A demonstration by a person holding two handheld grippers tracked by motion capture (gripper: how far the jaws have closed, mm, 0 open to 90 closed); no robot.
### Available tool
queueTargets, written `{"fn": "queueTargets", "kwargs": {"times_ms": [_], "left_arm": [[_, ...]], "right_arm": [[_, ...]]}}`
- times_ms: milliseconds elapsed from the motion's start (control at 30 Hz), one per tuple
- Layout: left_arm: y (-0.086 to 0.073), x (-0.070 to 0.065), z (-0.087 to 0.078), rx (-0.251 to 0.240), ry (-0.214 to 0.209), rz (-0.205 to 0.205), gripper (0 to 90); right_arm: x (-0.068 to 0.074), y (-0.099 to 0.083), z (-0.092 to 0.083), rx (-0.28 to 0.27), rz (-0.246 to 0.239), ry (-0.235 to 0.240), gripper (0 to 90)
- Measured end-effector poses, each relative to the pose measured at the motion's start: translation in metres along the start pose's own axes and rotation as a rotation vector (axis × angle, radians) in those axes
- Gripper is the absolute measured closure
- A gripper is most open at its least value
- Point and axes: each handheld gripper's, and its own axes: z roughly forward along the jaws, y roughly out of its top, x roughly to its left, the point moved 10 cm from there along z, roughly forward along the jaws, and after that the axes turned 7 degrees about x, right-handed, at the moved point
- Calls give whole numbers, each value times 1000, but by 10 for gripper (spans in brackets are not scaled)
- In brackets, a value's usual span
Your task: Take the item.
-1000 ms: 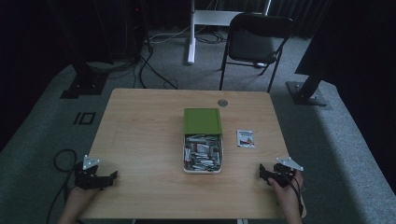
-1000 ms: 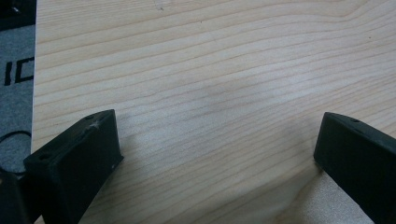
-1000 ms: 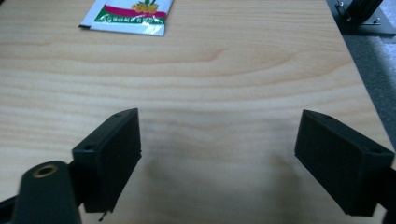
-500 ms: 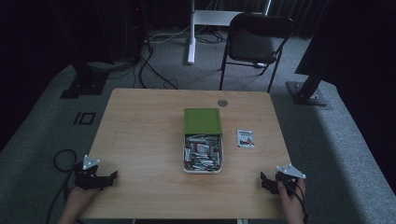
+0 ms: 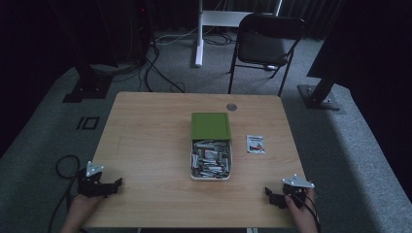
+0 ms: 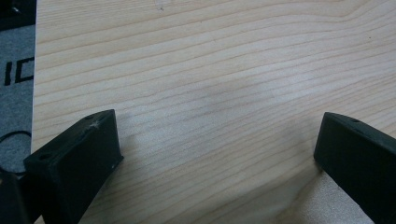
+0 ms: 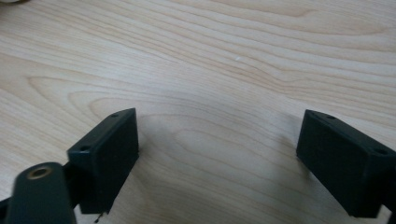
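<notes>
On the wooden tabletop point(image 5: 145, 141), a white box point(image 5: 211, 164) of small packets with its green lid point(image 5: 210, 126) sits mid-table, a card point(image 5: 255, 144) beside it. Left gripper point(image 5: 112, 184) and right gripper point(image 5: 270, 194) rest at the near corners, fingers point(image 6: 79, 154) wide, empty.

Bare table point(image 5: 145, 145) around central box point(image 5: 211, 160)

Dim room, lit tabletop, soft shadows, slightly blurred pictures
</notes>
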Motion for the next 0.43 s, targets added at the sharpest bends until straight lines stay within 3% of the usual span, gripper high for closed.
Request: {"fn": "queueTargets", "kwargs": {"times_ms": [433], "left_arm": [[0,0,0,0,0,0,12]], "right_arm": [[0,0,0,2,5,0,120]]}}
